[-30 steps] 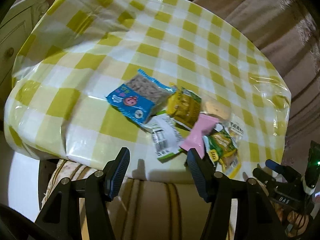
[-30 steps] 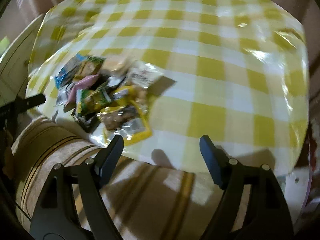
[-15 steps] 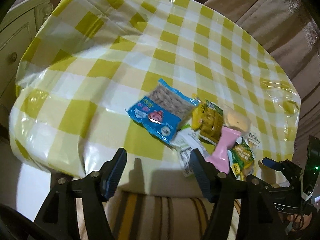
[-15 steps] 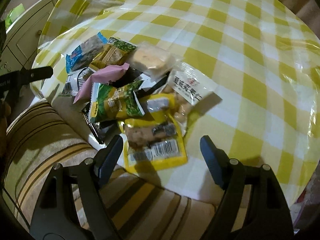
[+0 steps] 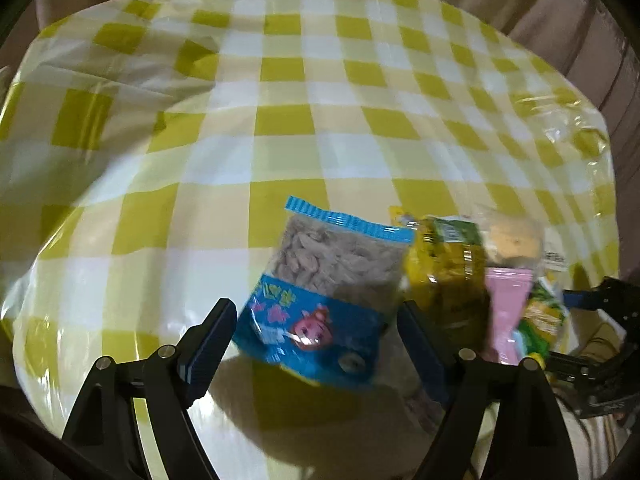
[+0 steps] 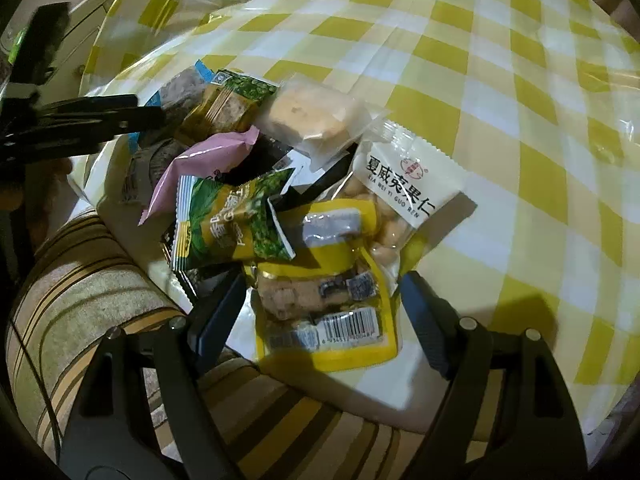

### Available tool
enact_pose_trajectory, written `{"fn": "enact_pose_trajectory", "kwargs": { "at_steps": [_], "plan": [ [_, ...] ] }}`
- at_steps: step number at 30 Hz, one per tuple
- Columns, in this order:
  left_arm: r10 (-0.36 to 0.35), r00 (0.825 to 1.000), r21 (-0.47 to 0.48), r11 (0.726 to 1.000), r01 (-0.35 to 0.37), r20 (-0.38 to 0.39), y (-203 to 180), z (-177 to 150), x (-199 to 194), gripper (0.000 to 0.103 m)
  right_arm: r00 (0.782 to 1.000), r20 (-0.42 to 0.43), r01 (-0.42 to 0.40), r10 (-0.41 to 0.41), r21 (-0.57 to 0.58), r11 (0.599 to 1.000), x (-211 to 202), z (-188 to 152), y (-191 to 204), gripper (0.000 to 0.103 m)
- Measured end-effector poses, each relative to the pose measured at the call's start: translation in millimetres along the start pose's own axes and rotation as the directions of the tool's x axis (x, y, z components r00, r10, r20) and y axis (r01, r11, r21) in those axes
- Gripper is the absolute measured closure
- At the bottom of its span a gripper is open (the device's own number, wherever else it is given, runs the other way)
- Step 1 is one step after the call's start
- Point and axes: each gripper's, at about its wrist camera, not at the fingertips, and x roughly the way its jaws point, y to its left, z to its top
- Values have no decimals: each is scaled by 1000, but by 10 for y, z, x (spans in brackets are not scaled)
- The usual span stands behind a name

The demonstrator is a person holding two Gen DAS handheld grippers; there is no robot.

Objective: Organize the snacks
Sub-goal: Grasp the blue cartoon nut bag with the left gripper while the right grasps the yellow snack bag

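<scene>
Yellow-and-white checked plastic is covering the round surface [image 5: 280, 128], and the snacks are lying heaped together near its closest edge.

In the left wrist view, the left gripper [image 5: 316, 344] is hovering with its fingers [image 5: 210, 344] spread apart and gripping nothing, and the blue packet [image 5: 320, 300] with a cartoon pig on it is sitting between them, its lower end reaching toward the edge of the surface. Just to its right a yellow-green packet [image 5: 448, 268] is leaning against it, then a pink wrapper [image 5: 506, 308], with a clear-wrapped pale cake [image 5: 514, 236] behind them. This view is blurred, so finer print is not readable.

In the right wrist view, the right gripper [image 6: 322, 320] is likewise standing released, its fingers [image 6: 424, 320] wide on either side of a yellow pouch [image 6: 324, 304] carrying a barcode, which is lying flat at the surface edge. A white nut bag [image 6: 408, 192] with Chinese lettering is overlapping the pouch's upper right corner. A green leafy packet [image 6: 232, 220] is resting on the pouch's upper left, and the pink wrapper [image 6: 200, 164] is lying just above that. The pale cake [image 6: 308, 116] is sitting behind, touching the nut bag's top. A striped cushion [image 6: 88, 288] is showing below the surface edge.
</scene>
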Motion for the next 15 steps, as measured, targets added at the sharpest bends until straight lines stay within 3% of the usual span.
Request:
{"fn": "enact_pose_trajectory", "kwargs": {
  "at_steps": [7,9,15],
  "plan": [
    [-1,1000,55,998,2,-12,3,58,155,20,1000,16,2,-2,16,1000,-12,-5,-19,34],
    [30,999,75,997,-29,-10,-24,62,158,30,1000,19,-6,5,22,1000,-24,-28,-31,37],
    [26,1000,68,997,-26,-8,-10,21,101,38,1000,23,3,-3,24,1000,-72,-96,-10,45]
  ]
}}
